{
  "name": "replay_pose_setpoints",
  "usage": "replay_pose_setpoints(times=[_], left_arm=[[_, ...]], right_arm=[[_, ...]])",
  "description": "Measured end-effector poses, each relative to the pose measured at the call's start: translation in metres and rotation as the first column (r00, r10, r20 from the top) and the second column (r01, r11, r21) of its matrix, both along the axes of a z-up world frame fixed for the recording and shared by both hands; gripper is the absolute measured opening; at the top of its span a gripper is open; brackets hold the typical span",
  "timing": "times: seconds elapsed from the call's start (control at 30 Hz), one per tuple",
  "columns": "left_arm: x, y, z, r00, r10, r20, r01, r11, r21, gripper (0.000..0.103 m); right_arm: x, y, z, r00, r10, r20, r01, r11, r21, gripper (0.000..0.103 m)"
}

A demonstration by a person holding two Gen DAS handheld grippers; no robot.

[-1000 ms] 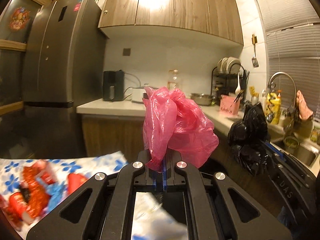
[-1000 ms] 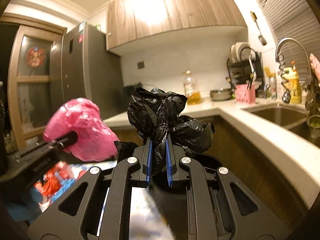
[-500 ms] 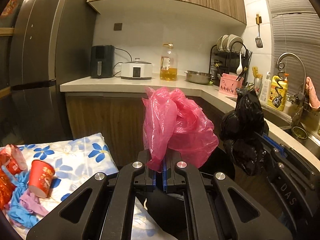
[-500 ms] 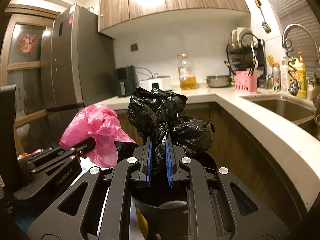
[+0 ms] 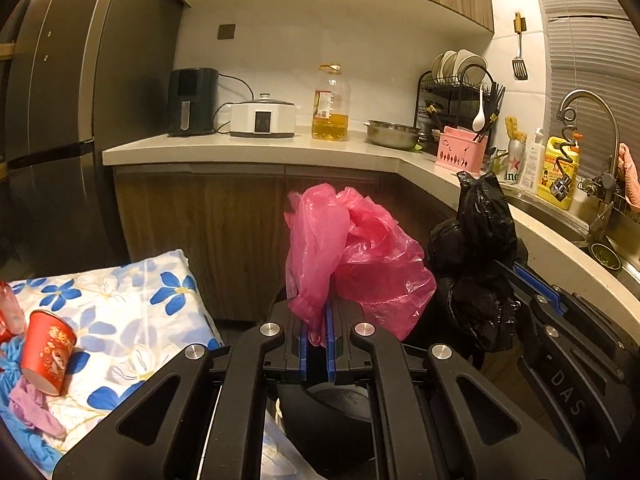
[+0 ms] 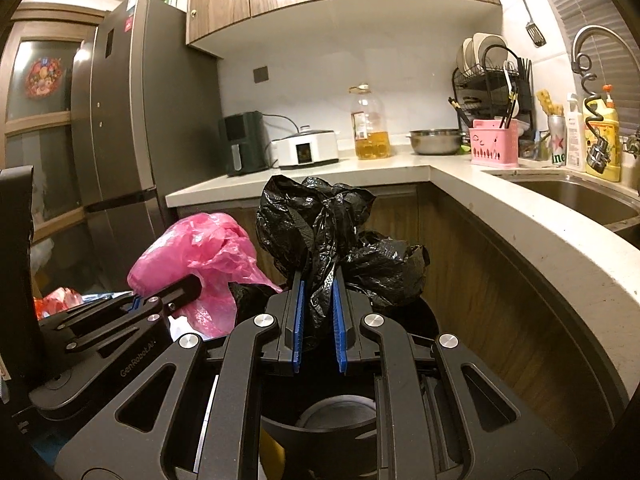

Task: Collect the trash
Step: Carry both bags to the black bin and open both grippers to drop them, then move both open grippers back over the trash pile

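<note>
Below both tools, and directly under their tips, sits the black bin (image 6: 344, 420); take it as your landmark for every position that follows.

Left of the bin lies the floral-cloth table (image 5: 132, 304), with a red paper cup (image 5: 46, 352) on its side and crumpled blue and purple scraps (image 5: 32, 412) beside it. These remain uncollected, well apart from the bin.

Above the bin's left half, your left tool (image 5: 316, 344) is clamped narrow on the pink plastic bag (image 5: 352, 256). Only a thin neck of film is pinched between the blue pads; the bulk billows above and to the right of the tips.

Above the bin's right half, your right tool (image 6: 318, 320) is closed on the black plastic bag (image 6: 332, 232), the pads standing slightly further apart because a thicker wad sits between them. The bag bunches upward and leans right of the tips.

The two bags hang just beside each other; whether they touch cannot be determined.

The governing relation is vertical: the bin opening lies straight below both loads, with neither tool clearly nearer. Judged from this, release should drop each bag into the bin, provided you first tilt each tool further downward so the bulk standing above the tips clears the rim. Light film may cling to the pads.

Right of the bin runs the curved kitchen counter (image 6: 520, 216), not involved.
</note>
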State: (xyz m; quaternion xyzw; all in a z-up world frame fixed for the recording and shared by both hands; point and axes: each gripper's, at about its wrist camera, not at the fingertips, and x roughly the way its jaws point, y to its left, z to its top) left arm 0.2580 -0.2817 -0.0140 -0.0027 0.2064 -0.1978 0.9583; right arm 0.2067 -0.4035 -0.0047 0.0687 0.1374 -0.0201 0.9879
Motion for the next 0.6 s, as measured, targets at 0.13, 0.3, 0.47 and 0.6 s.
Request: replay_pose_setpoints(times=[0.13, 0.3, 0.47, 0.6], left_arm=[[0.004, -0.001, -0.005, 1.0, -0.002, -0.003, 0.002, 1.0, 0.003, 0.014], [0.009, -0.001, -0.01, 1.0, -0.007, -0.014, 0.007, 1.0, 0.008, 0.024], [0.01, 0.004, -0.01, 1.0, -0.004, -0.012, 0.004, 1.0, -0.005, 0.046], [0.008, 0.014, -0.009, 1.0, 0.021, -0.007, -0.021, 0.999, -0.03, 0.064]], right_arm=[[0.005, -0.003, -0.003, 1.0, -0.006, -0.014, 0.006, 1.0, -0.001, 0.017], [0.01, -0.006, -0.008, 0.999, -0.015, -0.029, 0.015, 1.0, 0.006, 0.026], [0.01, -0.011, -0.01, 0.999, -0.03, -0.034, 0.031, 0.999, 0.013, 0.036], [0.007, -0.013, -0.012, 0.998, -0.043, -0.041, 0.045, 0.999, 0.029, 0.043]])
